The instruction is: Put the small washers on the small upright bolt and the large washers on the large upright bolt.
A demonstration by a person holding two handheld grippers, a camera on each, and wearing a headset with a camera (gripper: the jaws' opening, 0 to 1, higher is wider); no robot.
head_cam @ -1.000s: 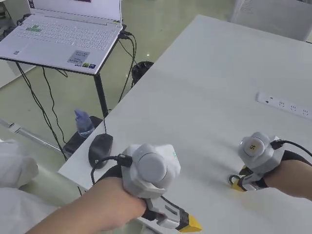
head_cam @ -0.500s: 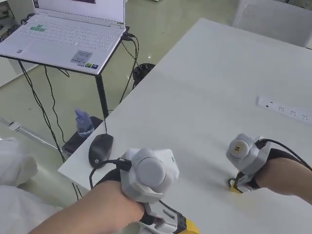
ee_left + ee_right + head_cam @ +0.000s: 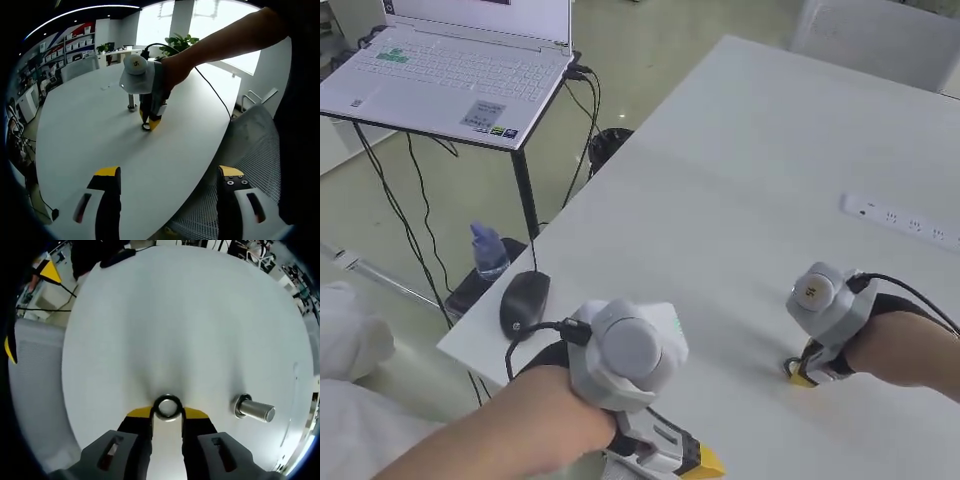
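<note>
White tabletop (image 3: 750,170) stretches ahead of me, with a power strip (image 3: 900,218) lying off to the right, a mouse (image 3: 523,303) at the near edge and a laptop (image 3: 450,70) on a stand off the table's left side. My right gripper (image 3: 167,412) is pinched narrow on a washer (image 3: 156,407). It holds the ring flat by its near rim between the yellow tips, on the table or just above it; I cannot tell which. A bolt (image 3: 255,410) stands upright on the table near by, to the right of the jaws in the right gripper view and apart from the washer. My left gripper (image 3: 169,172) hangs wide open with nothing in it, well back from the work.

I judge the step in hand to be carrying this washer to its bolt. I cannot tell whether the ring is a small or a large one, nor which bolt this is, so I would compare hole and shank before committing. To do it well I would lift the ring clear, hold it level and bring the hole right over the bolt's top. Then I would lower it until the shank pokes through, and only then let go. The grip is on the rim alone, so a tilt or a knock against the bolt could flick the ring loose or tip the bolt. The left one is best held clear.
</note>
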